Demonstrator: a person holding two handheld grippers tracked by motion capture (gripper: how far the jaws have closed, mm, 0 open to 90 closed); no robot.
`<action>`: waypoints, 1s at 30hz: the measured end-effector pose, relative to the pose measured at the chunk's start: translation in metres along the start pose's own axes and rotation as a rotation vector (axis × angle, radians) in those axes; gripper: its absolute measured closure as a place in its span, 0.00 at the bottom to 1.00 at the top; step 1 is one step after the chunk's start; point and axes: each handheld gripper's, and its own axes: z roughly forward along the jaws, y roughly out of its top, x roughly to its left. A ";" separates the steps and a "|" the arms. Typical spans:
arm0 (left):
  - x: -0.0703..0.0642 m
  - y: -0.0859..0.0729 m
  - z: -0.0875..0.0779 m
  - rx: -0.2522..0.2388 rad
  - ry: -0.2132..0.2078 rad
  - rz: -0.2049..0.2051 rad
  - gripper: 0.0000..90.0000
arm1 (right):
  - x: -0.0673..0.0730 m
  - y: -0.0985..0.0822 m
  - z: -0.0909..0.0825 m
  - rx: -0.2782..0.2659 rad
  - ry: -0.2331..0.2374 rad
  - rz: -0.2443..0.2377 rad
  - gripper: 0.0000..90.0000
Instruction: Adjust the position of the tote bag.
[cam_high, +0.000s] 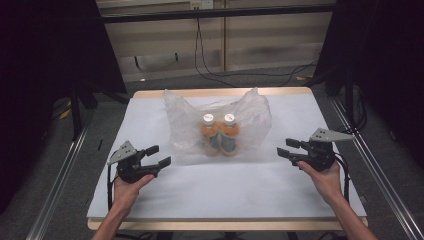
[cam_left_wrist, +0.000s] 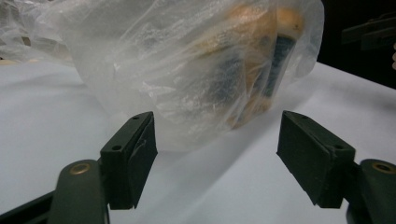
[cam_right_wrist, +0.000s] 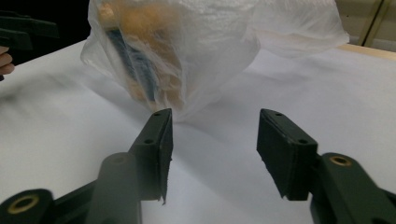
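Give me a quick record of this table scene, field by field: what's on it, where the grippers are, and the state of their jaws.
surface: white table top on a wooden board
main item: clear plastic bag, crumpled, mouth open upward, near the table's middle
contents: two orange bottles with white caps, side by side inside the bag
left gripper: held left of the bag, jaws open, holding nothing
right gripper: held right of the bag, jaws open, holding nothing
contact: neither gripper touches the bag
background: cables on the floor beyond the table

Left hand-held gripper (cam_left_wrist: 217, 154) jaws wide apart at bottom of frame; clear plastic bag (cam_left_wrist: 187, 60) of orange bottles (cam_left_wrist: 261, 56) centre, on white tabletop (cam_left_wrist: 42, 121)
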 end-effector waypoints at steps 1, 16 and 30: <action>0.002 0.002 0.001 0.001 0.004 -0.001 0.32 | -0.001 0.003 0.002 0.004 0.009 0.001 0.52; 0.018 0.025 0.006 0.019 0.029 0.001 0.43 | -0.017 0.042 0.008 0.003 0.015 -0.012 0.67; 0.050 0.061 0.035 0.095 0.033 -0.007 0.51 | -0.037 0.096 0.029 0.070 -0.003 -0.056 0.65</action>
